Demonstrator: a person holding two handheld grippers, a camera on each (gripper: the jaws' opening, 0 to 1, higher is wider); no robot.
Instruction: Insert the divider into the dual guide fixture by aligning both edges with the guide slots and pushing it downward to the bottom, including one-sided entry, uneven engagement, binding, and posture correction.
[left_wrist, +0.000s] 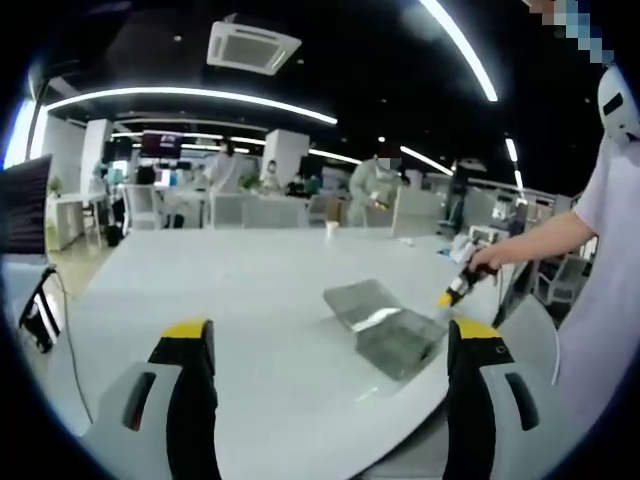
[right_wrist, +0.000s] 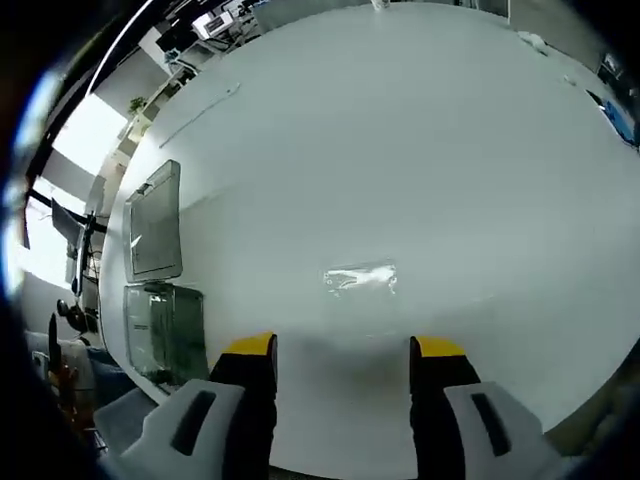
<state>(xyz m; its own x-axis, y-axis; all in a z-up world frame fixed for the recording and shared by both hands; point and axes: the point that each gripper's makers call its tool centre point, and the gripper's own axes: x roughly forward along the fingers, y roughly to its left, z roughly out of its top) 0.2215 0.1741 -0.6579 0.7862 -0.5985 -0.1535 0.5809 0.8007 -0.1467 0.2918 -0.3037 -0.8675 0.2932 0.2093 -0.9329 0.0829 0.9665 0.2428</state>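
1. Where the left gripper view looked across the room, a broad white table filled the middle of the frame, with curved light strips and a ceiling air unit against a dark ceiling at the top.
2. Several people in light clothing stood among desks and chairs along the far edge of the table, in the upper centre of that view.
3. At the right edge of the left gripper view, a person's bare forearm reached in, and the right gripper showed as a small yellow-and-black tip just beside the transparent pieces.
4. The left gripper rose from the bottom of its view with jaws spread wide and nothing between them.
5. The clear divider lay flat on the table above and to the right of the gap between those jaws, with the clear dual guide fixture touching or just beside its lower right end; both sat well apart from the left jaws.
6. In the right gripper view, the same white table filled the frame, with a bright glare patch just above the jaws.
7. The right gripper stood with jaws wide apart, holding nothing.
8. The divider lay at the left of that view and the fixture below it, near the left jaw but not between the jaws.
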